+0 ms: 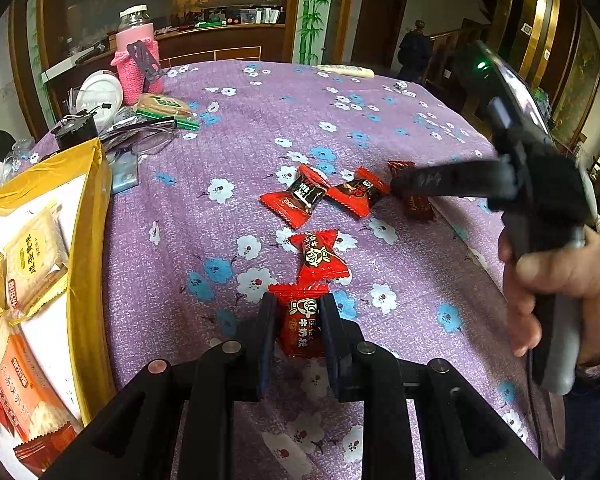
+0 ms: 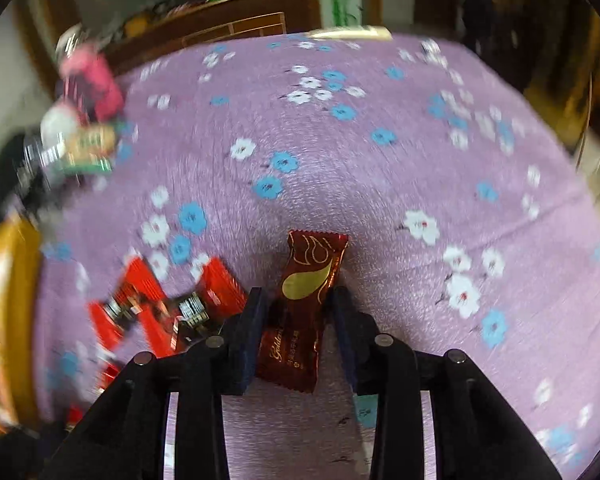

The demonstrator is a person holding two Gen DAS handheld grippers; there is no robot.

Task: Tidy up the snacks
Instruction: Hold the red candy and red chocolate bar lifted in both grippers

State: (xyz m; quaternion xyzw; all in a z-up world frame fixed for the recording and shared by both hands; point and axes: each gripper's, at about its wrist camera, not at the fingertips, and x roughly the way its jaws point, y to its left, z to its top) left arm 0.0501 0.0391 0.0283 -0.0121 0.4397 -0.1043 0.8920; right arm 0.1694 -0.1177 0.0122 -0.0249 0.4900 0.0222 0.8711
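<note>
clenched in my left gripper (image 1: 298,320) sits a red foil candy (image 1: 302,326) over the purple floral cloth (image 1: 380,112), while my right gripper (image 2: 300,320), loosened around a dark maroon wrapped chocolate (image 2: 300,308), could drop it short of the gold-rimmed snack box (image 1: 88,240).

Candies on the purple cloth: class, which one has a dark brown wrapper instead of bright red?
The brown candy with the gold swirl, between the right hand-held gripper fingers. The red candies nearby and the one in the left hand-held gripper are bright red.
</note>
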